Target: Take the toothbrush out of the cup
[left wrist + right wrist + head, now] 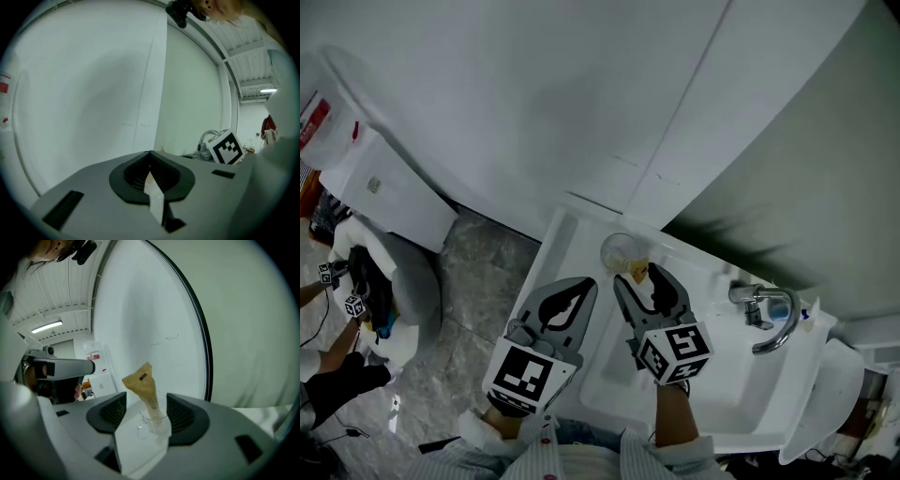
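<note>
Wrapped toothbrush (142, 383) stands in the clear cup (157, 425) at the sink's (565, 246) far left corner. Right gripper (146, 412) is spread, wrapper between its jaws, unpinched. Left gripper (150, 174) is pressed together, empty. Risk: closing low could catch the rim and tip the cup; the thin wrapper may slip.

Toothbrush (149, 401) itself unseen inside its tan wrapper (140, 379), lower end hazy within the clear cup (155, 422).

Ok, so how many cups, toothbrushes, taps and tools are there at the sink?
Cup: 1
Wrapped toothbrush: 1
Tap: 1
Tools: 2, the left tool and the right tool
Total: 5
</note>
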### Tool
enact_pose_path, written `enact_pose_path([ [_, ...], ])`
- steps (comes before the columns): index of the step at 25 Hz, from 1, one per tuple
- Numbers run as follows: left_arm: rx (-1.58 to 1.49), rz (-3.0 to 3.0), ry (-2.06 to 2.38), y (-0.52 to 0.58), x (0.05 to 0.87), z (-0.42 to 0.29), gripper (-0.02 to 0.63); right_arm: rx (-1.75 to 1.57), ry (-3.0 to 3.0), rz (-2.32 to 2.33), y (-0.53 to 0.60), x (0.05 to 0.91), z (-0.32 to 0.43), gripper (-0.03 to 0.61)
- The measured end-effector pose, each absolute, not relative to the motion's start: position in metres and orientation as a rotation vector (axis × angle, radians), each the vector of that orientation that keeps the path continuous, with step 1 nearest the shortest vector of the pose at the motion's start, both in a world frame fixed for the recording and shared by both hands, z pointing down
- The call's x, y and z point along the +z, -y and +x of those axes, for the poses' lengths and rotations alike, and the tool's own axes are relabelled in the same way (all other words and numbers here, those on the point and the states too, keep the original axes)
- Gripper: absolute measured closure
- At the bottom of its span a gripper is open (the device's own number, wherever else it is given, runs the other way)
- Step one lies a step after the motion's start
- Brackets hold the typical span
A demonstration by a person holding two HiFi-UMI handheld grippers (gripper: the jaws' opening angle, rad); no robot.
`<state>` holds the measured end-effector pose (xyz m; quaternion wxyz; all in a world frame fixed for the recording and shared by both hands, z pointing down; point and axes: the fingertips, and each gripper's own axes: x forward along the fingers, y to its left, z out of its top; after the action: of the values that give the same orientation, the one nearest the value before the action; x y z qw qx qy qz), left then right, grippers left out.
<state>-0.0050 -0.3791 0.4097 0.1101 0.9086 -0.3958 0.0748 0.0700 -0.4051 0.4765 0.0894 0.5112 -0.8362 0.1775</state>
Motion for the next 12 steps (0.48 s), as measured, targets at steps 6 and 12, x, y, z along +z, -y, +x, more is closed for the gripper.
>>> enact_pose_path([
  [6,0.250,2.657,1.143,0.386,0.423,-0.002,0.597,0.560,2.487,1.522,0.415,0.488,0.071,0.322],
  [12,0.270,2.608,1.129,0.389,0.439,-0.003,0.597,0.591,2.501,1.512,0.424,0.497,0.068,0.322],
])
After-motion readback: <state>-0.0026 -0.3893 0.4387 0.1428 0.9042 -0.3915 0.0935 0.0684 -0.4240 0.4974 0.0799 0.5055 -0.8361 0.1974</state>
